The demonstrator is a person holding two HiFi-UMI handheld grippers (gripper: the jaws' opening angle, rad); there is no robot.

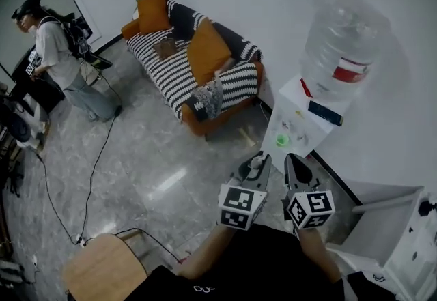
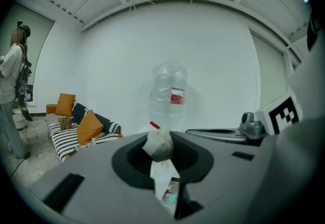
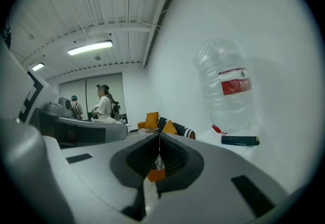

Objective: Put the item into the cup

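Left hand-held gripper (image 1: 259,160) clamps a white paper tea bag (image 2: 161,146); right hand-held gripper (image 1: 293,160) pinches its thin string (image 3: 159,142) above the orange tag (image 3: 156,174); small green cup (image 1: 282,139) at twelve o'clock.

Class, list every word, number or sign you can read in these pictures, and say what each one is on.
Red label on the water bottle: white print, too blurred to read.
Orange tag hanging at the right gripper: small mark, too small to read.
Marker cubes: black-and-white square patterns, no words.
Nothing can be read.
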